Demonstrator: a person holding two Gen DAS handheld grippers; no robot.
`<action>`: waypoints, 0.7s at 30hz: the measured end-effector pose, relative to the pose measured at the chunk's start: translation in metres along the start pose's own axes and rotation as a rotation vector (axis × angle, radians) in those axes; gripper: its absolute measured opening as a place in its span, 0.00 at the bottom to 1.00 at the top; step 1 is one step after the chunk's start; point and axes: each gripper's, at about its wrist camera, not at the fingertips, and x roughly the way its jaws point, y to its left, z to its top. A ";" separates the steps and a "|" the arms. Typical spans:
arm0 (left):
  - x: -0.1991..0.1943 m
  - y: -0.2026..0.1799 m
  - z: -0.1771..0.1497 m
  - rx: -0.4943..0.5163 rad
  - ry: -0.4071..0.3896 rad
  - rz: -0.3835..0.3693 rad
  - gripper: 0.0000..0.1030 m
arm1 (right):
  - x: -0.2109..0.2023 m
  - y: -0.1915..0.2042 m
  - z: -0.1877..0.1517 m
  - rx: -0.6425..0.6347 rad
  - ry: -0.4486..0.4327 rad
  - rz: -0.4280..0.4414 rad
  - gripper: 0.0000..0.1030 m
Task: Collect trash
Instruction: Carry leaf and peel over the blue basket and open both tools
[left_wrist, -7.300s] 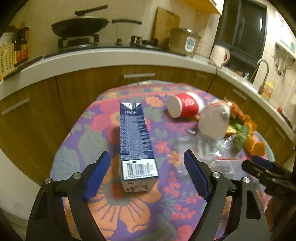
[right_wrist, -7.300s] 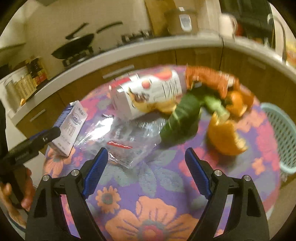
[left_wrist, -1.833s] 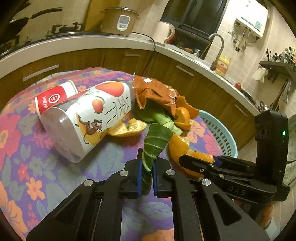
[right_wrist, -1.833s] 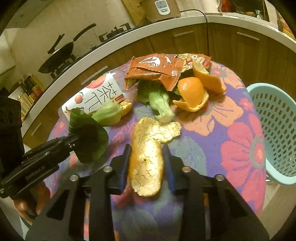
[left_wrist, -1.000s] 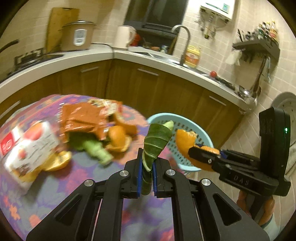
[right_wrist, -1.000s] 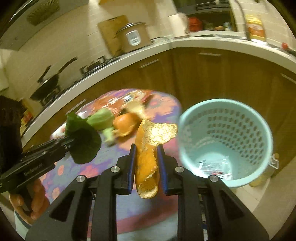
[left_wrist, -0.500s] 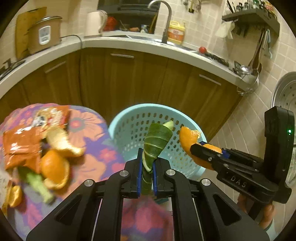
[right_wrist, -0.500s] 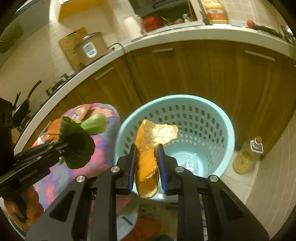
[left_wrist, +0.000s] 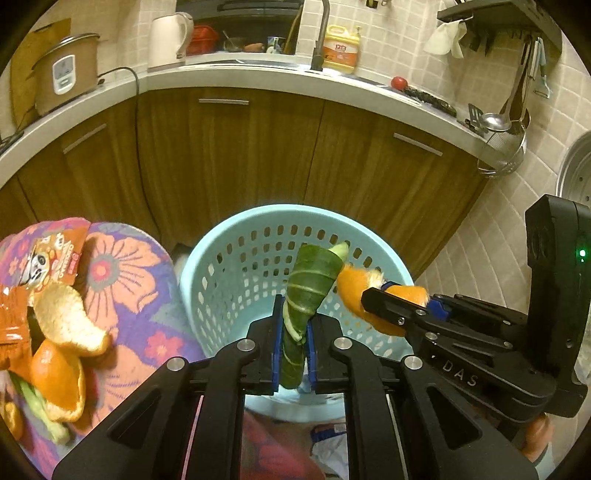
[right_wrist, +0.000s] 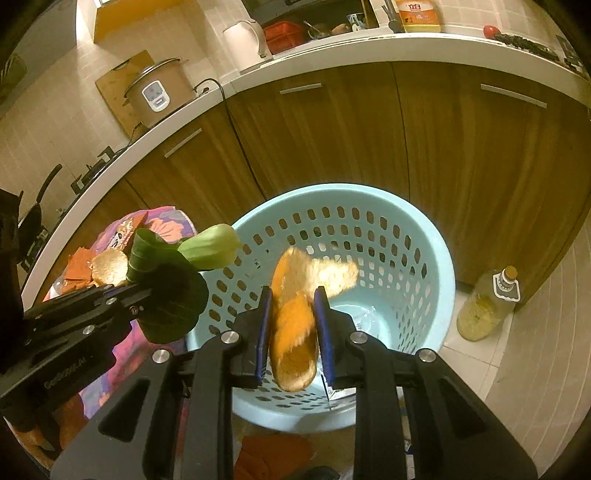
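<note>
My left gripper (left_wrist: 291, 321) is shut on a green vegetable leaf (left_wrist: 308, 284) and holds it over the light blue perforated basket (left_wrist: 221, 258). My right gripper (right_wrist: 293, 299) holds an orange peel (right_wrist: 295, 314) between its pads over the same basket (right_wrist: 417, 236); the jaws stand slightly apart and the peel looks blurred. The right gripper with the peel (left_wrist: 354, 291) also shows in the left wrist view, and the leaf (right_wrist: 173, 291) in the right wrist view. Plastic wrappers lie at the basket's bottom (right_wrist: 369, 317).
The floral-cloth table (left_wrist: 122, 280) at left carries orange peels (left_wrist: 59, 354), a snack wrapper (left_wrist: 48, 258) and a green stalk. A bottle of yellow liquid (right_wrist: 487, 302) stands on the floor right of the basket. Wooden cabinets and a counter curve behind.
Both grippers swung from the table to over the basket, carrying leaf and peel. In the last half second the right jaws have widened a little around the peel.
</note>
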 end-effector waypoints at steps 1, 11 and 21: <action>0.001 0.000 0.001 0.000 -0.002 0.004 0.14 | 0.001 -0.001 0.001 0.007 0.006 -0.001 0.23; -0.005 0.006 -0.005 -0.016 -0.010 0.003 0.26 | -0.004 -0.006 -0.005 0.029 0.004 -0.004 0.31; -0.045 0.015 -0.014 -0.049 -0.082 -0.011 0.28 | -0.030 0.024 -0.005 -0.035 -0.040 0.026 0.31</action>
